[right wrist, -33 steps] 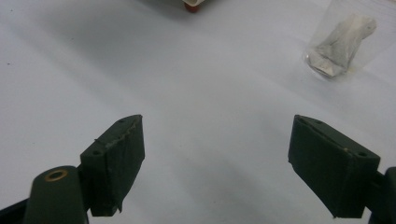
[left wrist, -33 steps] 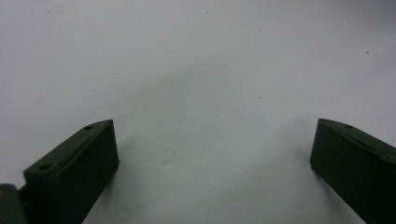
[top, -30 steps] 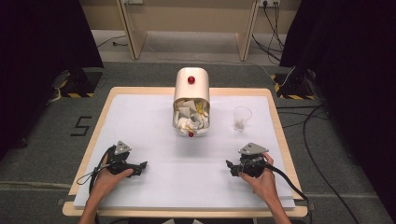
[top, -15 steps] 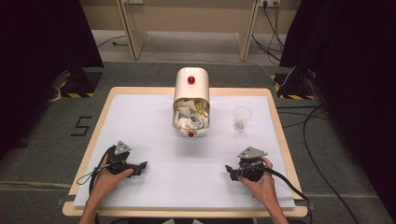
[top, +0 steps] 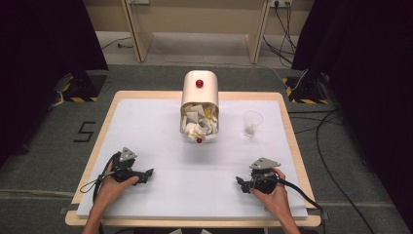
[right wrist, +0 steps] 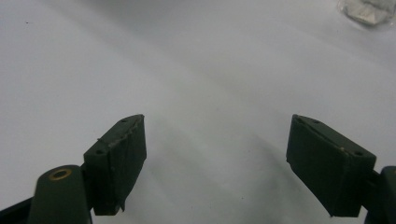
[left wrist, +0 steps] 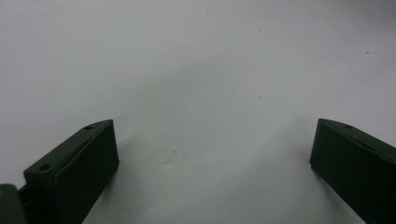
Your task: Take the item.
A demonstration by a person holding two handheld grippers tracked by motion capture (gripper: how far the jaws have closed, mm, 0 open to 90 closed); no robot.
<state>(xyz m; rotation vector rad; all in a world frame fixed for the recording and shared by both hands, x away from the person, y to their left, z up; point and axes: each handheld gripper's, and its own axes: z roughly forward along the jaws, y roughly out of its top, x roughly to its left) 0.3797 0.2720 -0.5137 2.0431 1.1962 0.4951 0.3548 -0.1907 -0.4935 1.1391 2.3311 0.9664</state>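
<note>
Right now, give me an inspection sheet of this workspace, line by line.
Surface: white table top, bare in front of both grippers.
Job's things: cream bin lying on its side, crumpled paper at its mouth; clear plastic cup upright, apart to its right.
Clutter: nothing seen.
Grippers: left gripper and right gripper open, holding nothing.
Cables: one trails from each gripper; more on the floor.
Surroundings: black curtains both sides.

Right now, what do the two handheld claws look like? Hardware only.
Both are black. The left claw and right claw each carry a grey three-cornered plate on top and trail a black cable. In the gripper views each has two blocky dark jaws with small screw holes; the right one's pads have frayed edges. The forearms are bare.
</note>
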